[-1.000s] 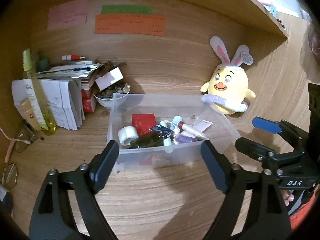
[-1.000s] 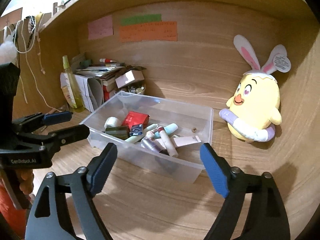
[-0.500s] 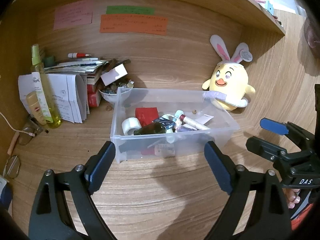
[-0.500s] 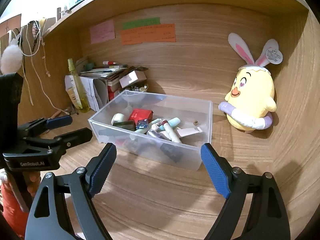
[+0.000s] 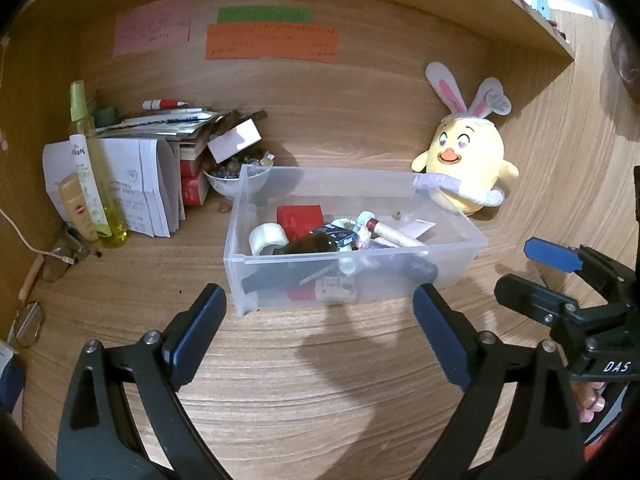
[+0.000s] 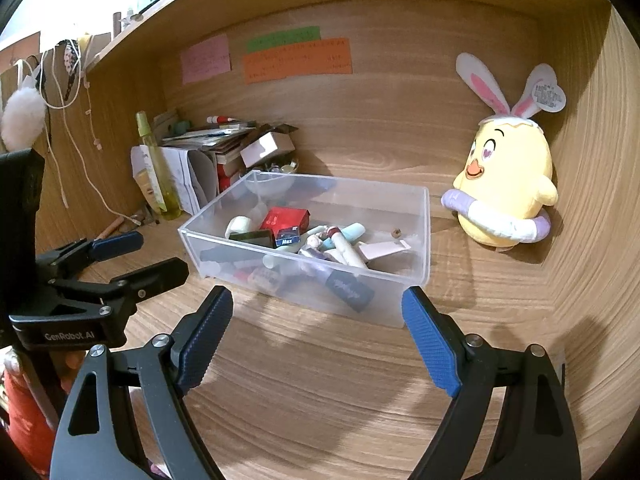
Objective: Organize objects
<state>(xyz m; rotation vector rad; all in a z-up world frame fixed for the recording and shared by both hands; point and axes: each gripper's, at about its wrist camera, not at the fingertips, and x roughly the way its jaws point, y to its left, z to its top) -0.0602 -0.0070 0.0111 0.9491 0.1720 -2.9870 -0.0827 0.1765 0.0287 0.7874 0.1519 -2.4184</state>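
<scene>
Left wrist view, nearest first: left gripper (image 5: 320,320) at 6 o'clock over bare wooden desk (image 5: 300,400), jaws opening, nothing between them. Right gripper (image 5: 540,276) noted at 3 o'clock in the same view, spread wide and empty.

Right wrist view: right gripper (image 6: 318,320) at 6 o'clock, jaws held wide apart, nothing gripped; left gripper (image 6: 136,256) seen at 9 o'clock, clear of the bin.

Beyond both grippers, at centre: clear plastic bin (image 5: 456,258), resting on the desk, apart from every finger. Inside, lying loose and partly piled: tape roll (image 5: 267,237) at the bin's 9 o'clock end, dark bottle (image 5: 310,246) just beside it, red box (image 5: 300,217) behind, small blue carton (image 5: 340,236) touching the bottle's end, tubes (image 5: 394,234) toward 3 o'clock. Further items against the near wall, too blurred through the plastic to identify.

Farther back: yellow plush chick (image 5: 466,168) at 2 o'clock, just beside the bin's far corner. At 10 o'clock, tall yellow-green bottle (image 5: 94,168) upright before a stack of papers and books (image 5: 160,152). On the back panel at 12 o'clock, coloured paper notes (image 5: 272,40).
</scene>
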